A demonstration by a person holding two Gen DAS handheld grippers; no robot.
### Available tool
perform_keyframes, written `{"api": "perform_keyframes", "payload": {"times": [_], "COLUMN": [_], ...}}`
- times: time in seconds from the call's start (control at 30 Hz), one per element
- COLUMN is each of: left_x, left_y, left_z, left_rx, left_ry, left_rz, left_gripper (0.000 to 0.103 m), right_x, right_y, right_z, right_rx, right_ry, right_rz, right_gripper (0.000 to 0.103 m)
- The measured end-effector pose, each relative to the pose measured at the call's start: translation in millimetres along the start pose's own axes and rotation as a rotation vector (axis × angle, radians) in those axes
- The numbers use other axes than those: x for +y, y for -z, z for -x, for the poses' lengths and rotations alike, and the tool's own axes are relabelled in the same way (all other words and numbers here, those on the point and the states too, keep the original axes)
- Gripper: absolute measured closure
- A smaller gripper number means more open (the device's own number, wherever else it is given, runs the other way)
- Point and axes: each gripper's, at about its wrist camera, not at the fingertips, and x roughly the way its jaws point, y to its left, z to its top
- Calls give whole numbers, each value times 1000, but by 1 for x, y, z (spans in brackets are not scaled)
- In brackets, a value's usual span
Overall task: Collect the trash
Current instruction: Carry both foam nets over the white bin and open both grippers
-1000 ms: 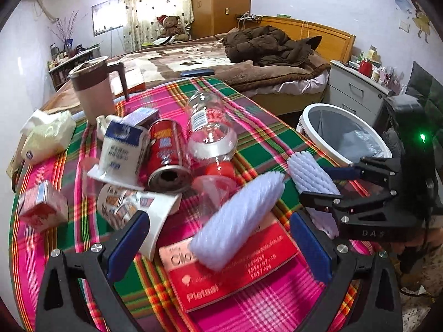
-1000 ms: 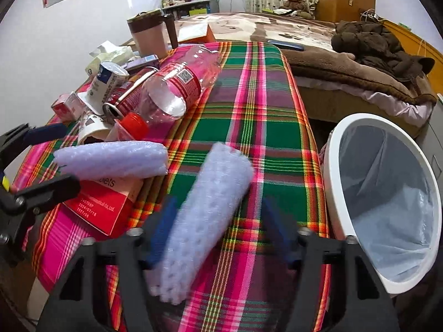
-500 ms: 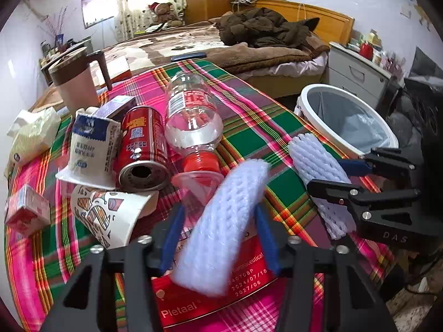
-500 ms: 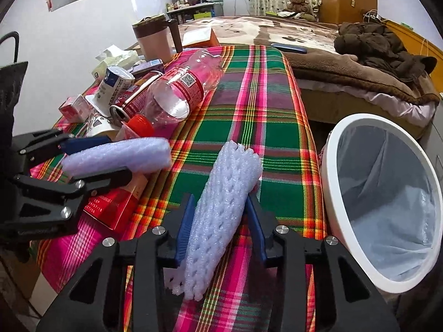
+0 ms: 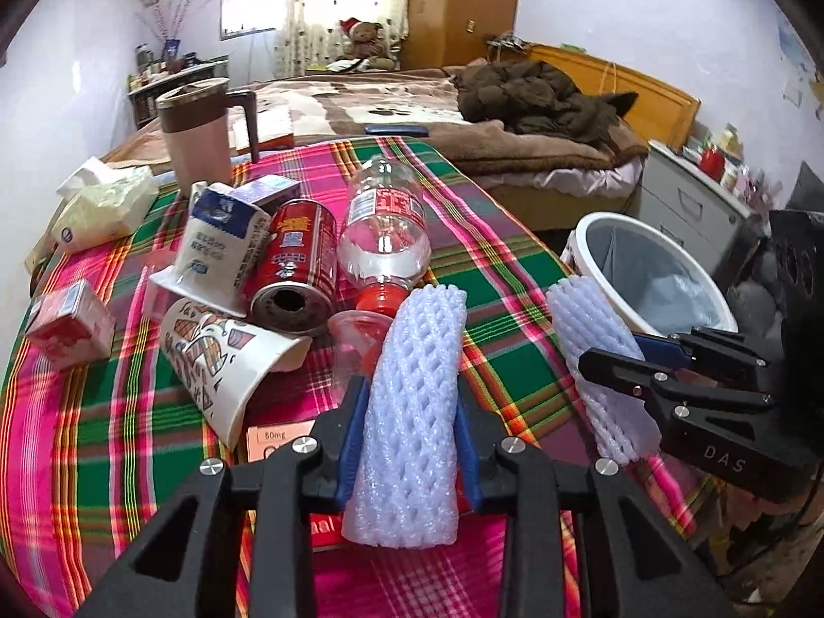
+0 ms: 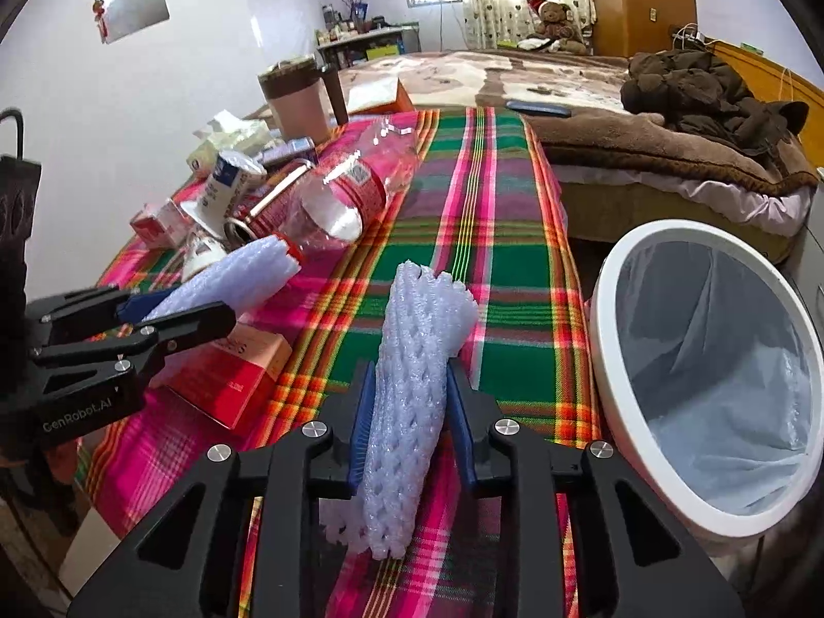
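Two pale lilac foam-net fruit sleeves (image 5: 412, 401) (image 6: 412, 401), squeezed lengthwise, above the plaid-clothed table (image 6: 494, 216); white lined trash bin (image 6: 607, 309) beside.

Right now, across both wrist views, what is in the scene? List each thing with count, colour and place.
foam net sleeves: 2, pale lilac, one in each gripper, near table edge
bin: 1, white rim with pale liner, beside the table
plastic bottle: 1, clear with red cap, lying mid-table
can: 1, red, lying left of bottle
paper cup: 1, white patterned, on its side
milk carton: 1, white and blue, tipped over
red box: 1, under the left sleeve
tumbler: 1, pink and brown, far corner
tablecloth: 1, plaid
left gripper: closing on a sleeve
right gripper: closing on the other sleeve
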Motion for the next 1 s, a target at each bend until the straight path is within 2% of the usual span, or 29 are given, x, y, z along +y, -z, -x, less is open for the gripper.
{"api": "perform_keyframes", "payload": {"times": [0.17,0.4,0.63,1.0], "left_x": [-5,-29,-55,-96], "left_y": [-2,-14,-32,-48], "left_z": [10,25,34,24], "left_rx": [-29,-84,-137,-163], "left_ry": [13,-39,-38,1], "left_rz": [38,20,-3,-20], "left_gripper": [70,70,70,70], "right_x": [-3,-10,-31,-68], "right_y": [-4,-9,-14,-20], "right_z": [13,35,61,86], "right_rx": [-47,-111,-180,-244], "right_ry": [-12,2,51,144], "right_rz": [-9,-18,-46,-79], "right_gripper": [75,75,75,75]}}
